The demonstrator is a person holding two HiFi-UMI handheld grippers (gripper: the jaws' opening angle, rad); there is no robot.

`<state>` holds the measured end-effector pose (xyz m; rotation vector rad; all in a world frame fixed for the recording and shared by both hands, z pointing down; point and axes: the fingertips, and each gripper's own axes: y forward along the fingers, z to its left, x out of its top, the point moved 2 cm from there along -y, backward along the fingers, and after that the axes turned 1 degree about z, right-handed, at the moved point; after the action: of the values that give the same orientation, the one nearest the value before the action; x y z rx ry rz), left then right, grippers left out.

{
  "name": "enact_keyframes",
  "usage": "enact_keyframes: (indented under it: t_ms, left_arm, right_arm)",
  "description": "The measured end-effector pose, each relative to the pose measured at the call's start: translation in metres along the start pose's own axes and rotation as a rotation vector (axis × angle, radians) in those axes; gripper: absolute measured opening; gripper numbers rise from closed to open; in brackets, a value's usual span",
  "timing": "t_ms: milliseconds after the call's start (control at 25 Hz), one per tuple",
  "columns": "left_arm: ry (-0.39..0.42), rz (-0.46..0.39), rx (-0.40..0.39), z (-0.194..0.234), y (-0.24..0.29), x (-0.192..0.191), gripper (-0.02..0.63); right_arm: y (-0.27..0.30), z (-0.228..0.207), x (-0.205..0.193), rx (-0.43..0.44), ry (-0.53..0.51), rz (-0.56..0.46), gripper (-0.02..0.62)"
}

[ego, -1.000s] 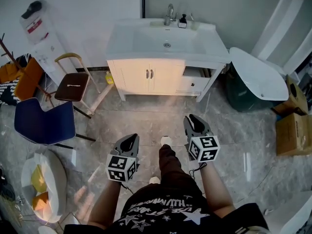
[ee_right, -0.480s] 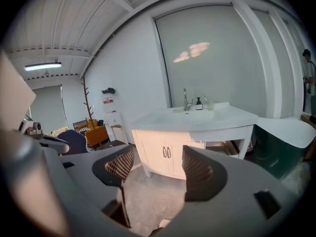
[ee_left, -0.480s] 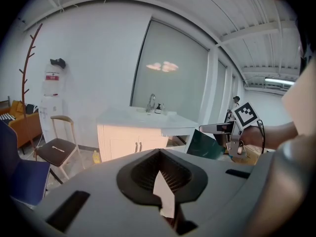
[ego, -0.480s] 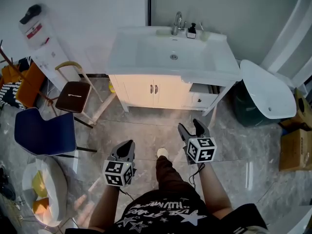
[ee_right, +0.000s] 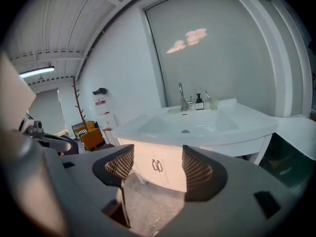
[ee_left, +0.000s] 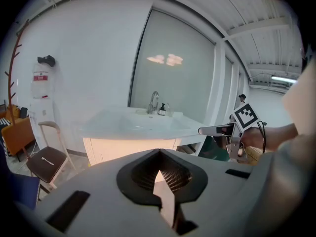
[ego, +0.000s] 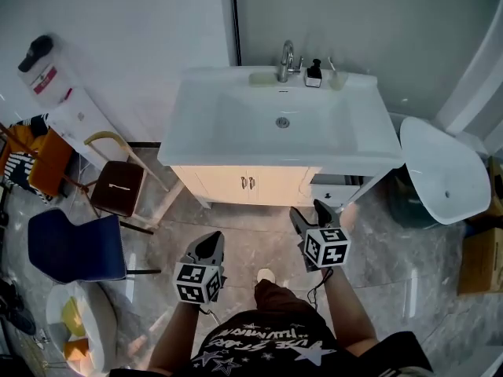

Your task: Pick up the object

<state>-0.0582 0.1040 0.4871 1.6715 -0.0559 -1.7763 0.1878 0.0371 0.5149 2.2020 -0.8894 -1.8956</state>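
Observation:
A white vanity sink (ego: 228, 124) stands ahead of me. At its back edge are a faucet (ego: 286, 60), a small black pump bottle (ego: 313, 72), a pale green dish (ego: 262, 78) and a clear cup (ego: 338, 78). The same bottle (ee_right: 199, 102) shows in the right gripper view. Both grippers hover low in front of the cabinet, well short of those items. My left gripper (ego: 211, 239) is shut with nothing in it (ee_left: 159, 171). My right gripper (ego: 309, 209) stands open and empty, its jaws wide apart (ee_right: 158, 166).
A brown stool (ego: 116, 187) and a blue chair (ego: 67, 247) stand to the left, with a water dispenser (ego: 47, 85) behind them. At the right are a white oval tub (ego: 444, 181) and a cardboard box (ego: 481, 258). A vanity drawer (ego: 334, 201) hangs ajar.
The view has moved closer to the sink, which now sits larger and lower in the head view. The right gripper's jaws have spread apart. The left gripper stays shut.

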Motion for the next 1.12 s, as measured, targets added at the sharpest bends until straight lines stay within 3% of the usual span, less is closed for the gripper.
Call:
enact_keyframes:
  t_ms: [360, 640, 1120]
  left_arm:
    - [-0.011, -0.011, 0.075, 0.040, 0.072, 0.058, 0.015]
    - [-0.023, -0.029, 0.119, 0.082, 0.099, 0.078, 0.015]
    - [-0.006, -0.063, 0.037, 0.184, 0.197, 0.142, 0.015]
  right_arm:
    - [0.093, -0.029, 0.054, 0.066, -0.014, 0.009, 0.298]
    - [0.140, -0.027, 0.075, 0.086, -0.013, 0.021, 0.298]
    - [0.245, -0.026, 0.121, 0.011, -0.046, 0.033, 0.298]
